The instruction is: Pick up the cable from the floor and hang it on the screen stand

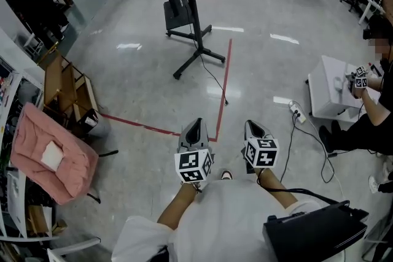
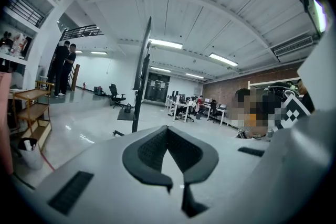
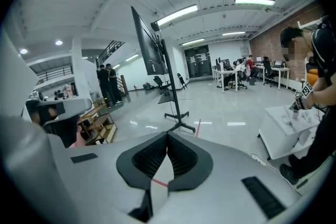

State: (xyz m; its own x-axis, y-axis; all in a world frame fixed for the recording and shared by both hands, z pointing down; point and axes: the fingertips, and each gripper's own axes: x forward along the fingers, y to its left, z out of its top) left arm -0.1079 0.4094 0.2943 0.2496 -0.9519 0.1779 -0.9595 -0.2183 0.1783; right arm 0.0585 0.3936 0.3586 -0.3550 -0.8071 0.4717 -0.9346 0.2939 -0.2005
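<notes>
left gripper (image 1: 195, 127) and right gripper (image 1: 253, 128) hang side by side, both pinched closed, nothing held; the cable (image 1: 212, 78) trails on the floor from the screen stand (image 1: 185, 12)

Glossy floor (image 1: 276, 83), matt black stand (image 1: 191, 9), soft pink cloth (image 1: 31, 132).

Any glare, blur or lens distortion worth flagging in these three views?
Head view: sharp, but ceiling lights glare off the glossy floor, edges bowed. Left gripper view: heavy fisheye, black corners, near jaws soft. Right gripper view: same fisheye, screen stand crisp.
</notes>
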